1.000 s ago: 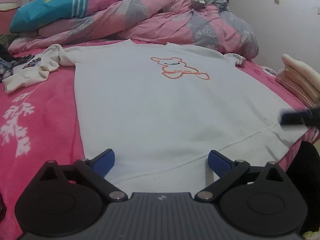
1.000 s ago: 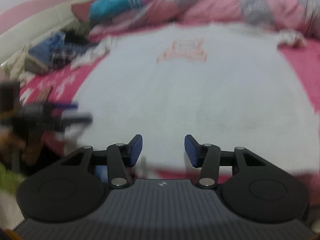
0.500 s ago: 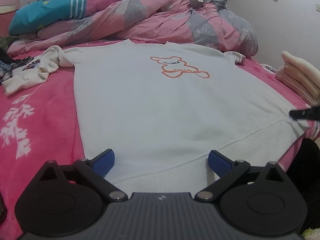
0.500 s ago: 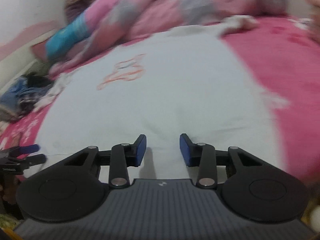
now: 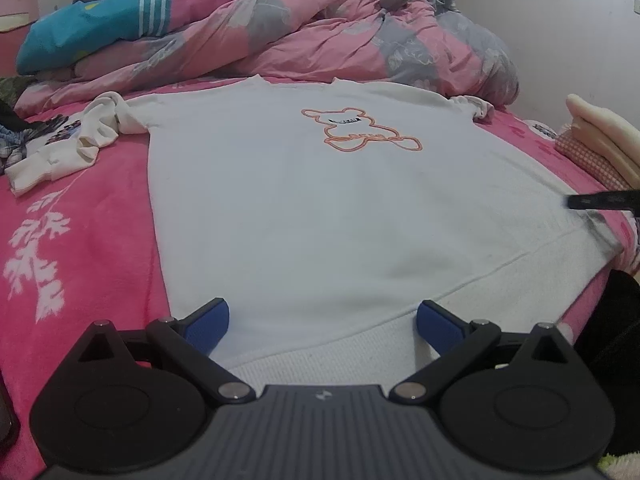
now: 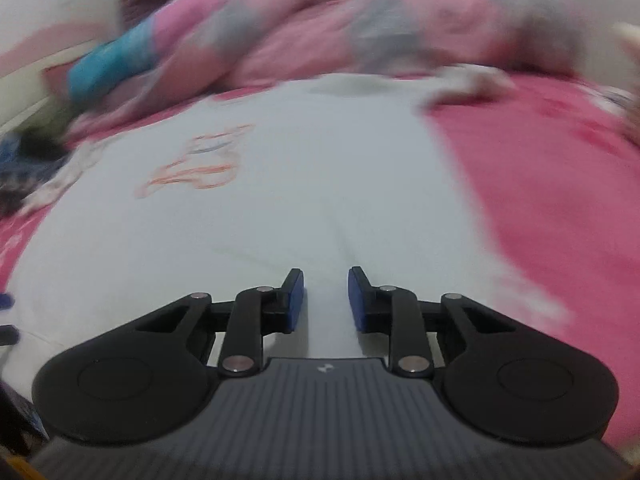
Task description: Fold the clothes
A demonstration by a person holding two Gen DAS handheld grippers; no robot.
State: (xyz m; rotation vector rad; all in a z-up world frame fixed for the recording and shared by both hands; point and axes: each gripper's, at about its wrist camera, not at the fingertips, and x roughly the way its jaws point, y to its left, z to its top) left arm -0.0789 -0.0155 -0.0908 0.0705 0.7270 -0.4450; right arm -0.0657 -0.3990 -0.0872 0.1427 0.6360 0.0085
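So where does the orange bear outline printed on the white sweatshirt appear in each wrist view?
Left wrist: the orange bear outline sits right of centre, upper part of the picture.
Right wrist: it appears left of centre, blurred.
Shared landmark: the blue pillow with white stripes, far left in both.

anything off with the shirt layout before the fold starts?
Mostly fine: the white sweatshirt lies flat, print up, on the pink bedspread. The odd part is its sleeves: the left sleeve is bunched and twisted beside the body, and the right sleeve is crumpled at the shoulder. Neither is spread out.
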